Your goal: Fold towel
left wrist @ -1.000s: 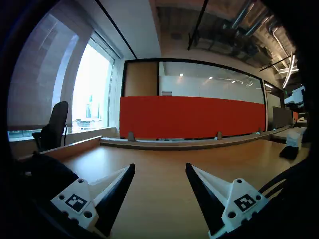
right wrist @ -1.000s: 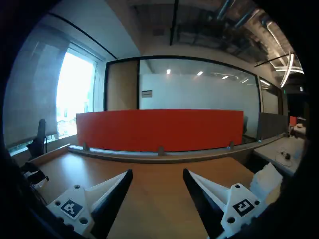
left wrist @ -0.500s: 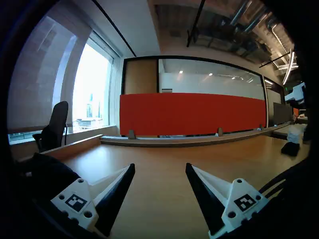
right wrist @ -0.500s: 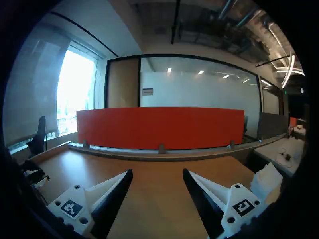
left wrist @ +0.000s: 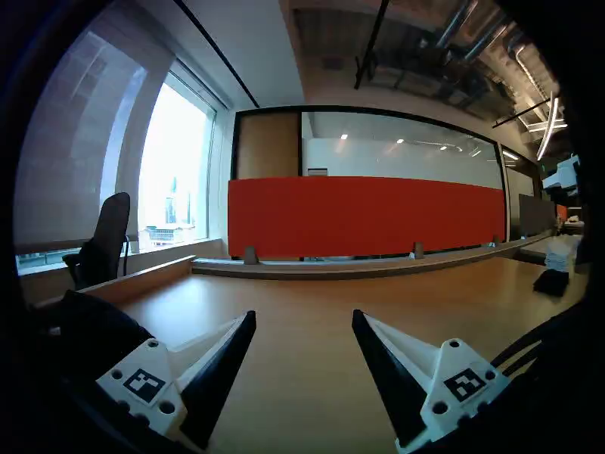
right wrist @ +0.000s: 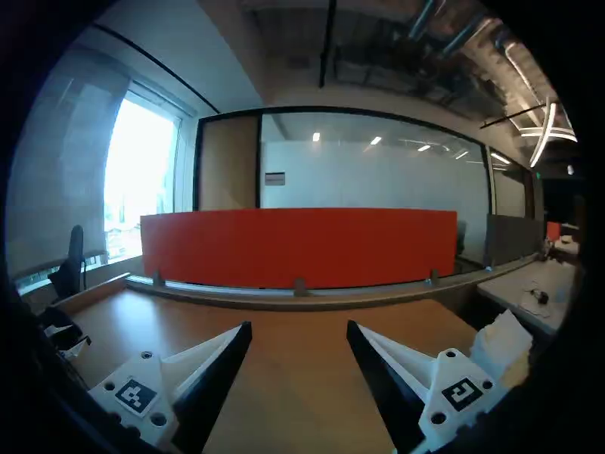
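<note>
L gripper point(left wrist: 302, 313): white fingers w/ black inner faces spread apart, nothing between them, over light-brown wooden desktop point(left wrist: 302, 393). Framing matches 0.5 s ago. R gripper point(right wrist: 297, 324): fingers likewise apart, empty. White crumpled item point(right wrist: 503, 344) (cloth or paper, cannot tell; poss. the towel) sits at desk's right edge, just beside R finger. Far end: orange rectangular divider panel point(right wrist: 302, 246), shifted slightly left vs. earlier in right gripper view.

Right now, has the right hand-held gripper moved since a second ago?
Yes, slightly. The red divider sits a little further left in its view, so the right hand-held gripper has swung rightward.
</note>
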